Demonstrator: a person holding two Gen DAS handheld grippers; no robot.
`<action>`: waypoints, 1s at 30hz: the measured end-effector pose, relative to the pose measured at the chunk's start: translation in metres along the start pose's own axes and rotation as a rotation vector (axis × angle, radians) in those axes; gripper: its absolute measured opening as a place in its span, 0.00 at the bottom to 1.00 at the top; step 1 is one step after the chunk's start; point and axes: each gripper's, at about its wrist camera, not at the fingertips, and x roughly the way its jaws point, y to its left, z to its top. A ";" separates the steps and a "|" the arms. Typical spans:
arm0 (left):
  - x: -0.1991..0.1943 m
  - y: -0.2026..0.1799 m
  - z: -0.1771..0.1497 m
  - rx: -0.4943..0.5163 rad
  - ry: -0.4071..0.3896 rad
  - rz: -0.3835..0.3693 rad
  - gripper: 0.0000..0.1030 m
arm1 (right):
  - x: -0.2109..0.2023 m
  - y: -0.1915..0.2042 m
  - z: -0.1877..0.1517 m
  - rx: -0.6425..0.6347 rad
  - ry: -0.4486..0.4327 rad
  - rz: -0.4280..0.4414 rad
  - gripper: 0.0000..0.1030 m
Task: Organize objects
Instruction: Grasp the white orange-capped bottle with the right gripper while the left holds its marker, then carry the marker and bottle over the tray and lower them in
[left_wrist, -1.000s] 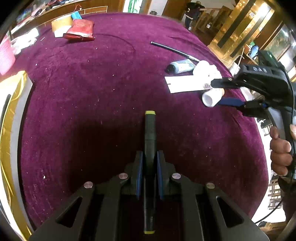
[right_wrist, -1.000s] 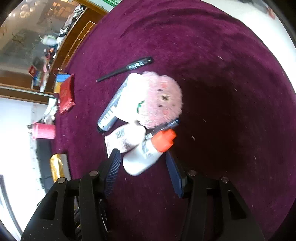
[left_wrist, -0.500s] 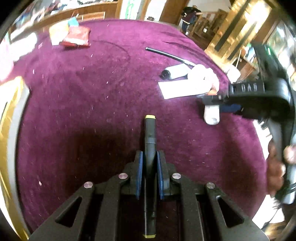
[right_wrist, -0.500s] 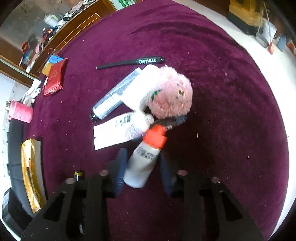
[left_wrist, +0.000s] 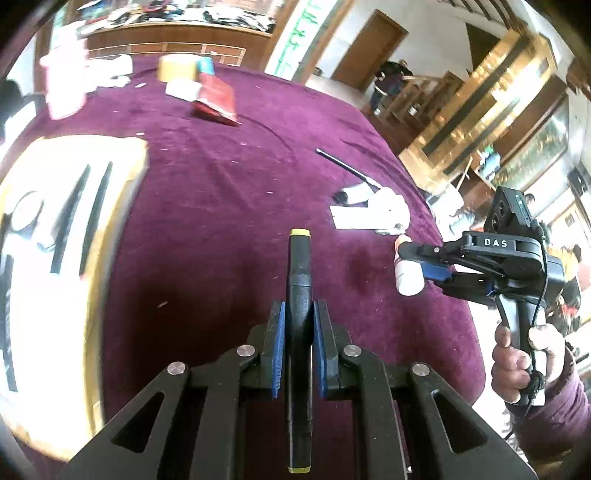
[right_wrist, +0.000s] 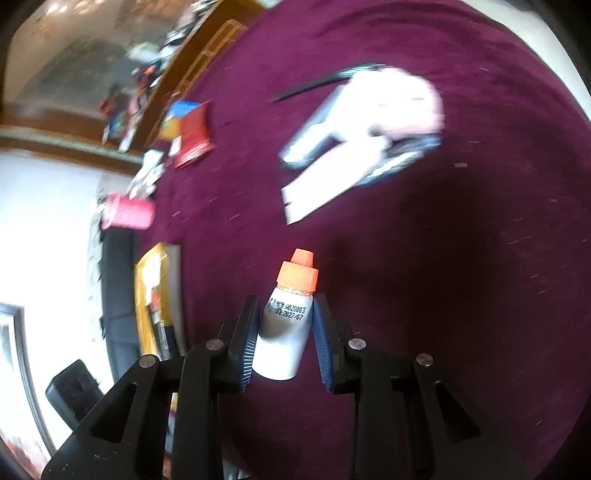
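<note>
My left gripper (left_wrist: 298, 321) is shut on a black marker with yellow ends (left_wrist: 299, 266), held above the purple tablecloth (left_wrist: 207, 206). My right gripper (right_wrist: 282, 317) is shut on a small white bottle with an orange cap (right_wrist: 286, 325), lifted off the cloth; it also shows in the left wrist view (left_wrist: 406, 273), at the right. A pile of tubes (right_wrist: 325, 129), a pink fluffy ball (right_wrist: 410, 107) and a black pen (right_wrist: 325, 83) lies on the cloth beyond the bottle. A yellow-rimmed tray (left_wrist: 122, 184) holding black pens is at the left.
A red packet (left_wrist: 216, 99), a pink cup (right_wrist: 127, 212) and small boxes lie at the far edge of the round table. A wooden shelf runs behind the table. The tray also shows in the right wrist view (right_wrist: 144, 295), at the lower left.
My right gripper closed on the white bottle and lifted it away from the pile. My left gripper swung left with the marker, bringing the tray into view.
</note>
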 end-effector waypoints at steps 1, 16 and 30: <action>-0.008 0.004 -0.002 -0.008 -0.004 0.004 0.11 | 0.002 0.009 -0.003 -0.016 0.006 0.013 0.25; -0.091 0.124 -0.025 -0.233 -0.095 0.172 0.11 | 0.078 0.158 -0.052 -0.276 0.165 0.104 0.26; -0.054 0.204 -0.011 -0.284 0.002 0.165 0.11 | 0.170 0.233 -0.100 -0.450 0.298 0.016 0.26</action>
